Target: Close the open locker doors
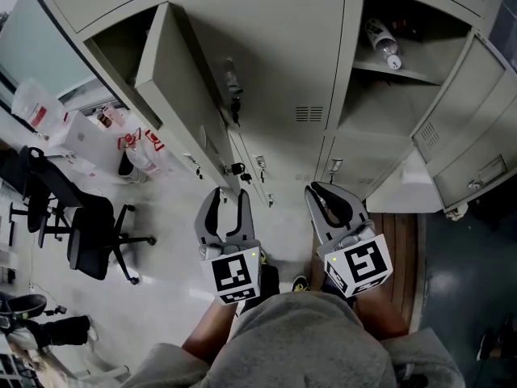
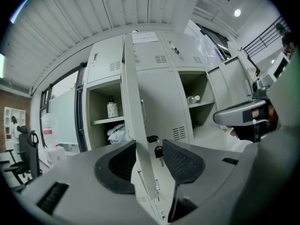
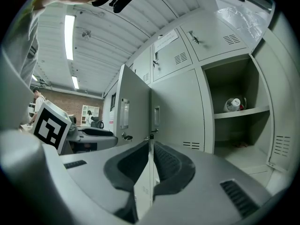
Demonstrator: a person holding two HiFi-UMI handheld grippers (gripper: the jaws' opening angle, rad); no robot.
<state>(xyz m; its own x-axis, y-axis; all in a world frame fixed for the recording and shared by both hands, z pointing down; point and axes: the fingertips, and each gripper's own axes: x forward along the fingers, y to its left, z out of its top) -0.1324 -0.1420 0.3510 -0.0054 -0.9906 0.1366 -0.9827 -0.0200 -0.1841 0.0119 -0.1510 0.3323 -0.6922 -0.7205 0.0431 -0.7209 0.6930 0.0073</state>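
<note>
Locker doors of plain grey-beige sheet metal face me in a bank, each with a small louvred vent low down, and two of them hang open. The left open door swings out toward me, nearly edge-on, with a key dangling at its edge. Behind it the compartment holds an upright bottle on a shelf and a white bag below. The right open door stands out at the far right, and beside it, on that compartment's shelf, a plastic bottle lies on its side. My left gripper has its fingers spread wide just below the left door's lower edge. In the left gripper view that edge lines up in the gap, and I see no pad pressing on it. My right gripper keeps its fingers closed together on nothing, pointing at the lockers between the two open doors.
</note>
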